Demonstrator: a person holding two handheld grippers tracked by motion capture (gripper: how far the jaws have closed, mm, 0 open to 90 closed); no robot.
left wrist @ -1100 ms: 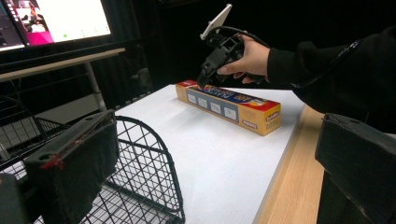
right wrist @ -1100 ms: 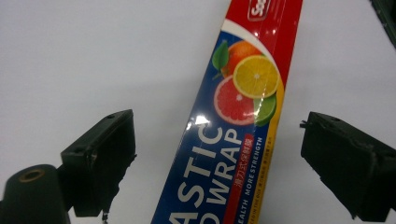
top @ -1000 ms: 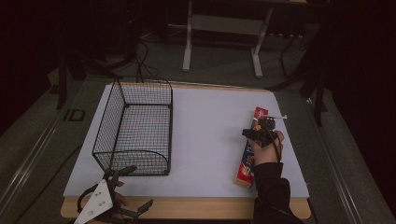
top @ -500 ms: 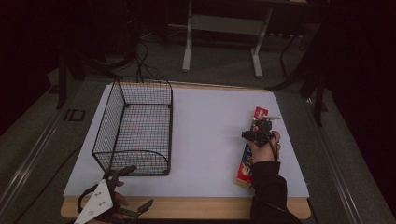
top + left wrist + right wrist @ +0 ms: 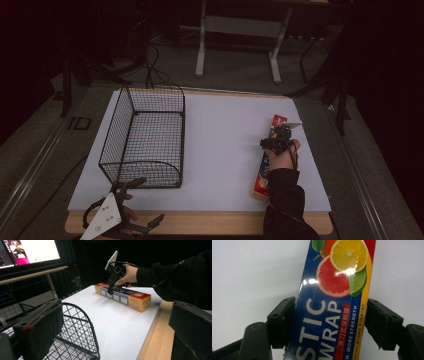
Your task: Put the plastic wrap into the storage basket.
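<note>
A long blue, red and yellow plastic wrap box (image 5: pixel 260 182) lies flat along the right side of the white tabletop, its far end toward the back. My right gripper (image 5: pixel 276 142) is lowered over the box's far part. In the right gripper view its jaws press both long sides of the box (image 5: pixel 332 302), just below the printed citrus slices. The left gripper view shows the same box (image 5: pixel 125 296) with that hand on it. My left gripper (image 5: pixel 145 202) hovers at the table's front left edge with its jaws wide apart and nothing between them.
A black wire basket (image 5: pixel 155 90) stands on the left half of the table, its near curved rim (image 5: pixel 80 335) right in front of my left gripper. The table's wooden front edge (image 5: pixel 210 220) runs along the bottom. A metal stand and cables sit beyond the table.
My right hand has slid slightly nearer along the box and settled onto it. The left gripper and the basket have stayed put.
</note>
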